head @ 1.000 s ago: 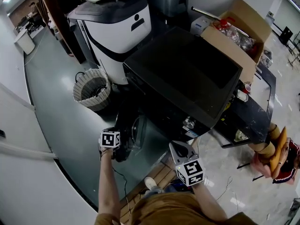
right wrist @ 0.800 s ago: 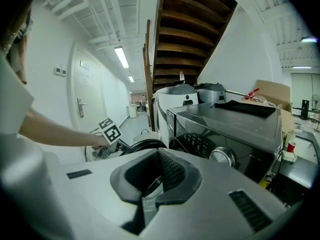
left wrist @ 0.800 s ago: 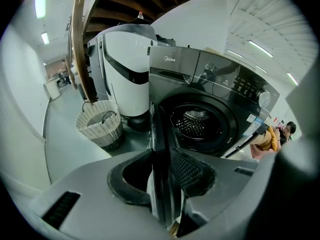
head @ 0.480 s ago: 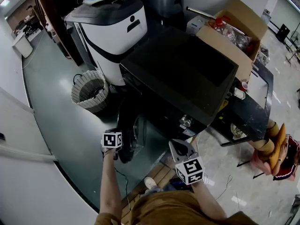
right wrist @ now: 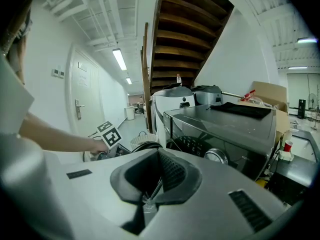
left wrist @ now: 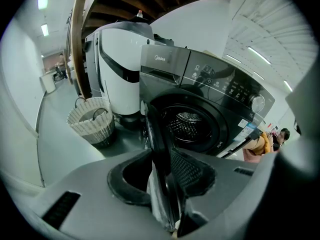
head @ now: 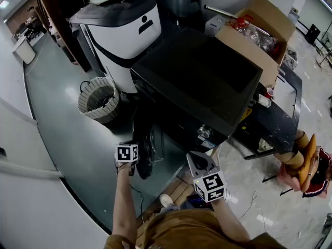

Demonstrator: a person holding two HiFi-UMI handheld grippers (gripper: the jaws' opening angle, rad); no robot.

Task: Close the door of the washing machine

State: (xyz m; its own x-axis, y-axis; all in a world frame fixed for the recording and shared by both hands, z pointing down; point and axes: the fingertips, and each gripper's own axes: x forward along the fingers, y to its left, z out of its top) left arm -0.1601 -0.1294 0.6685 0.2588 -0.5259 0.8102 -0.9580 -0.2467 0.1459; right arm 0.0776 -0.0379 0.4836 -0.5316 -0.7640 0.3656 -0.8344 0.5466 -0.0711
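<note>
Standing ajar, the washing machine's door (left wrist: 156, 134) sticks out from the front of the dark washing machine (head: 199, 84), hinged at the left of the round drum opening (left wrist: 191, 125) and seen almost edge-on from the left gripper view. Its free rim runs straight down between the jaws of the left gripper (left wrist: 165, 181). The jaws stand narrow and are clamped on that rim, with the ribbed pad of one of the fingers (left wrist: 191, 170) lying against the door's drum-side face and the other finger on its outer face. From the head view, the door hangs low over the grey floor, with the left gripper's marker cube just beside its outer edge.

The right gripper (right wrist: 150, 193) is held apart from the door, near the machine's front right corner below the control knob. Its jaws are pressed together with nothing between them.

A wicker basket (head: 98, 100) sits on the floor to the left of the machine, beside a white and grey appliance (head: 122, 32). An open cardboard box (head: 262, 32) stands past the machine's far right side.
</note>
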